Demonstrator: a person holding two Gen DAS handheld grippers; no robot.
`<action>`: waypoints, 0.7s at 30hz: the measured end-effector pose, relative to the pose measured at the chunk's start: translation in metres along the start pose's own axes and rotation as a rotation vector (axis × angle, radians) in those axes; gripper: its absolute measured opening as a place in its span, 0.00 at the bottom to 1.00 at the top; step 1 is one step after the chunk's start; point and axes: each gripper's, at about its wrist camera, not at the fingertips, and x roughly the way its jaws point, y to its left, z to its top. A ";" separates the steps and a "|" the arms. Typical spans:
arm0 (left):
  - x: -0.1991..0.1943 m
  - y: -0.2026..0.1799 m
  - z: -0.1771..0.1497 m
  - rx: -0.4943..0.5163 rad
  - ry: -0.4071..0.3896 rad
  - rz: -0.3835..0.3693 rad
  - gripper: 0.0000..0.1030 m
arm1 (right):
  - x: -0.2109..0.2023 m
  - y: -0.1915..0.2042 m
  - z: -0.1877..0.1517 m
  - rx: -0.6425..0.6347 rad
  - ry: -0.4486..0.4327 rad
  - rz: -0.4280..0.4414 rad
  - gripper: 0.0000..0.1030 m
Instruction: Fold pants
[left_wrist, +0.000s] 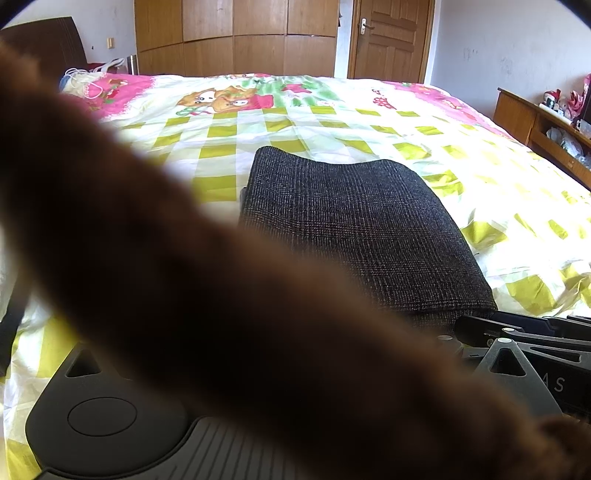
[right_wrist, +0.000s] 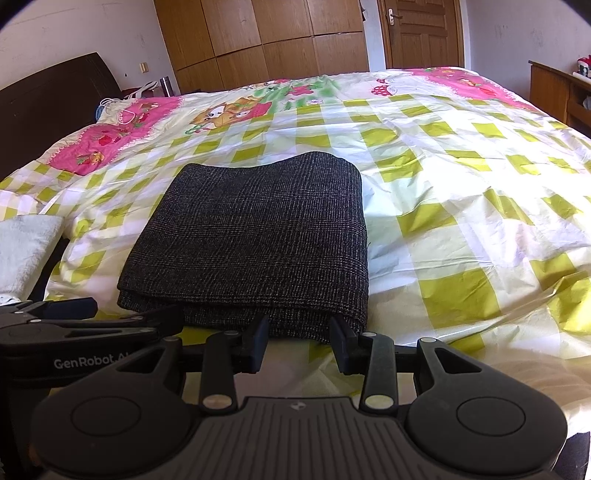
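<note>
I saw the bed (right_wrist: 443, 155) under its green-checked cartoon cover, and on its near side the pants (right_wrist: 251, 236) lay as a thick dark grey tweed rectangle, layers stacked at the near edge. My right gripper (right_wrist: 299, 345) stood spread just before that edge; a blurred brown sleeve (left_wrist: 221, 295) hid my left gripper's fingers, so I cannot tell its state

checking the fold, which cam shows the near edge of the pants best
The right wrist view: the folded pants lie whole and sharp, the layered near edge just ahead of the open right gripper. In the left wrist view a blurred brown sleeve covers the near left corner; only the top and far edge show.
</note>
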 end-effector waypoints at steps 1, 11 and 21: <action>0.000 0.000 0.000 -0.001 0.000 -0.001 1.00 | 0.000 0.000 0.000 0.000 -0.001 0.001 0.49; 0.000 0.000 0.000 -0.003 0.024 -0.008 1.00 | 0.000 0.000 0.001 0.002 0.003 0.001 0.49; 0.003 0.001 0.000 -0.011 0.034 0.003 1.00 | -0.002 0.000 0.000 0.008 -0.010 0.019 0.49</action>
